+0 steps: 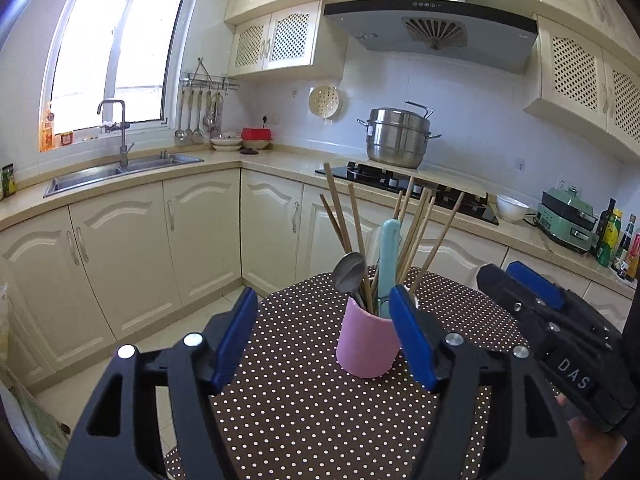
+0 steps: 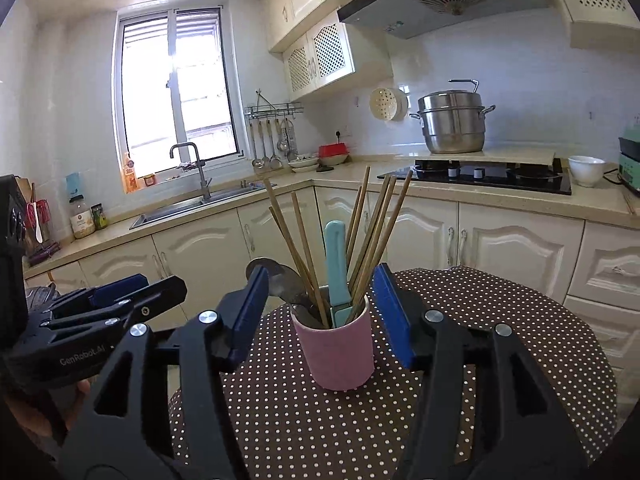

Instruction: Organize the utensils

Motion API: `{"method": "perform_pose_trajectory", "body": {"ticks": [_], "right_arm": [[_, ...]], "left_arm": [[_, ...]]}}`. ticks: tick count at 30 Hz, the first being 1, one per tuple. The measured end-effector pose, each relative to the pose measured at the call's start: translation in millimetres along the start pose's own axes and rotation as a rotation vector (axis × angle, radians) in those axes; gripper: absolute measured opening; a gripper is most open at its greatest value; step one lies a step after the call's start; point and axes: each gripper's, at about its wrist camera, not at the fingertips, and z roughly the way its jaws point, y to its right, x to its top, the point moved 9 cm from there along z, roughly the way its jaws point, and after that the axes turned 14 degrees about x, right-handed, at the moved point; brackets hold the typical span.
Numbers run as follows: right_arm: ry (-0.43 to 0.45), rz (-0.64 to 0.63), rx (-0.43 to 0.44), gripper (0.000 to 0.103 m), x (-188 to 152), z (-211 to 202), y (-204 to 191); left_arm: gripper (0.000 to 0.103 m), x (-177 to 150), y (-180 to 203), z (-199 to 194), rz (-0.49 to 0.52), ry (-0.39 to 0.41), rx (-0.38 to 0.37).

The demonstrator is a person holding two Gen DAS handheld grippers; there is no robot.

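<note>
Pink cup standing upright on dotted table, holding chopsticks, spoon, blue tool; left gripper and right gripper both gaping, gripping nothing; risking tipping cup if finger clips rim.

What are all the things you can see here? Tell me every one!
cup: one, pink, on the dotted table
chopsticks: about nine, wooden, upright in the cup
spoon: one, silver, in the cup
flat utensil: one, light blue, in the cup
table: one, brown with white dots, nearest
steamer pot: one, steel, behind the hob
hob: one, black, on the counter
bowl: one, white, right of the hob
sink: one, steel, under the window
left gripper: blue pads, open
right gripper: blue pads, open
</note>
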Motion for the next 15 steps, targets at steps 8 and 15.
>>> {"method": "perform_pose_trajectory", "body": {"ticks": [8, 15], "right_arm": [[0.020, -0.089, -0.042, 0.063, 16, -70, -51], [0.051, -0.104, -0.042, 0.071, 27, -110, -80]], "left_arm": [[0.078, 14, -4, -75, 0.014, 0.109, 0.006], [0.080, 21, -12, -129, 0.014, 0.173, 0.007]]}}
